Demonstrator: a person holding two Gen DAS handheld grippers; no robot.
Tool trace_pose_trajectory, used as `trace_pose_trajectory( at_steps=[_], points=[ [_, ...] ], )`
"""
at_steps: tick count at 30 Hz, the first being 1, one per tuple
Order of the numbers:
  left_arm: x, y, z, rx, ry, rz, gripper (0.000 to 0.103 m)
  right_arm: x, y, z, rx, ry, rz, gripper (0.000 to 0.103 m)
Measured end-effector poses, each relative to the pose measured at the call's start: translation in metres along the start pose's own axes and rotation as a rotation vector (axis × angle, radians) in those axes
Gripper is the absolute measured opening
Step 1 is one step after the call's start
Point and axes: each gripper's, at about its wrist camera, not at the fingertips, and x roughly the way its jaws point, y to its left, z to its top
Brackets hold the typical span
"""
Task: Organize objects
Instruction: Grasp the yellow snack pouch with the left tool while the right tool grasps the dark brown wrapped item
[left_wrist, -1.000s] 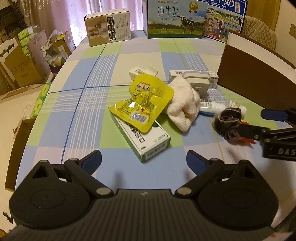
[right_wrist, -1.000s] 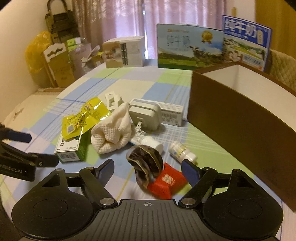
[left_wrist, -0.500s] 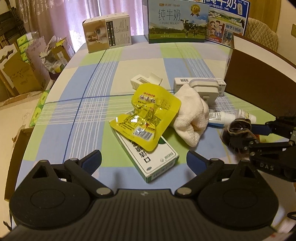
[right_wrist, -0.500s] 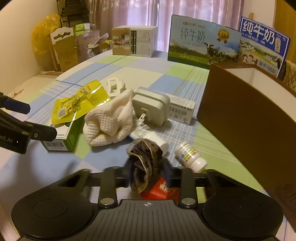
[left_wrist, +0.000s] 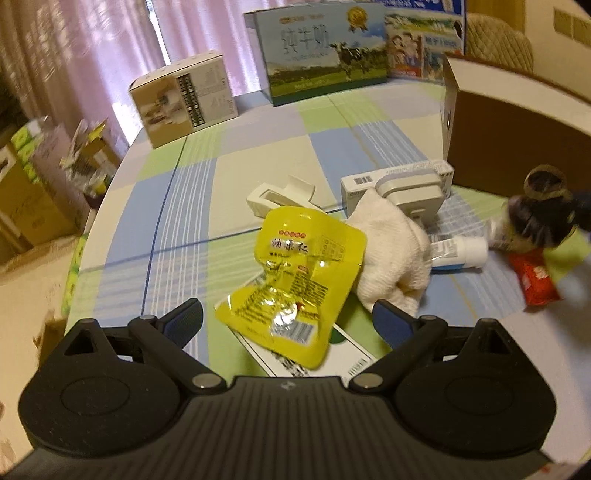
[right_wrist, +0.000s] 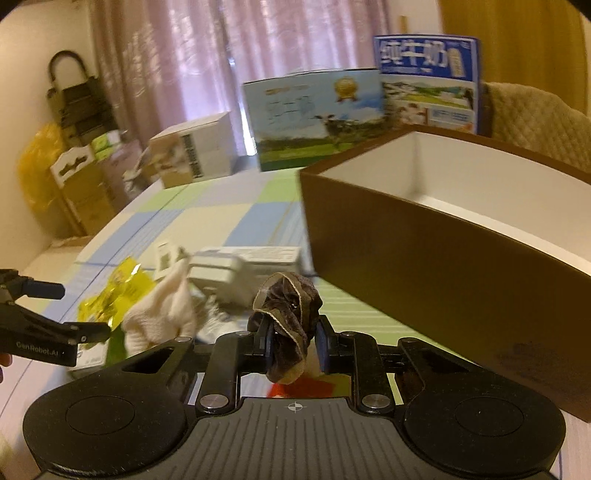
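Tongs on the right (right_wrist: 293, 345) were clamped on a dark brown scrunchie (right_wrist: 286, 314), which was lifted clear of the counter (right_wrist: 221, 210) and hung just in front of the near wall of the brown box (right_wrist: 424, 254), whose white inside looked bare in the part that showed. Below the scrunchie a red packet (left_wrist: 533, 277) lay on the checked cloth. The left tongs (left_wrist: 288, 325) stood wide, holding nothing, low over a yellow snack pouch (left_wrist: 295, 280) that rested partly on a green-and-white carton (left_wrist: 343, 360). A cream knitted cloth (left_wrist: 388, 251) lay bunched against the pouch's right edge, and a white tube (left_wrist: 458, 251) poked out from beside it. Behind the cloth sat a white plug adapter (left_wrist: 410, 192) in front of a long white barcode box (left_wrist: 360, 184), with a white clip (left_wrist: 280, 194) to their left. At the far edge of the counter stood a beige carton (left_wrist: 184, 96), a milk box with a cow on it (left_wrist: 321, 48) and a blue milk box (right_wrist: 428, 81). Motion blur softened the scrunchie in the left wrist view, so its exact shape there could not be told.
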Motion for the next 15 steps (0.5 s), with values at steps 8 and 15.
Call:
trace_pose_trajectory(
  at_steps=[8,15],
  points=[
    [0.029,-0.002,0.007,0.110,0.027,-0.043,0.096,0.003,-0.017,-0.001,0.052,0.003,-0.019,0.020],
    [0.047,0.001,0.009,0.152,0.039,-0.069,0.080,0.009,-0.022,-0.006,0.068,0.021,-0.020,0.020]
  ],
)
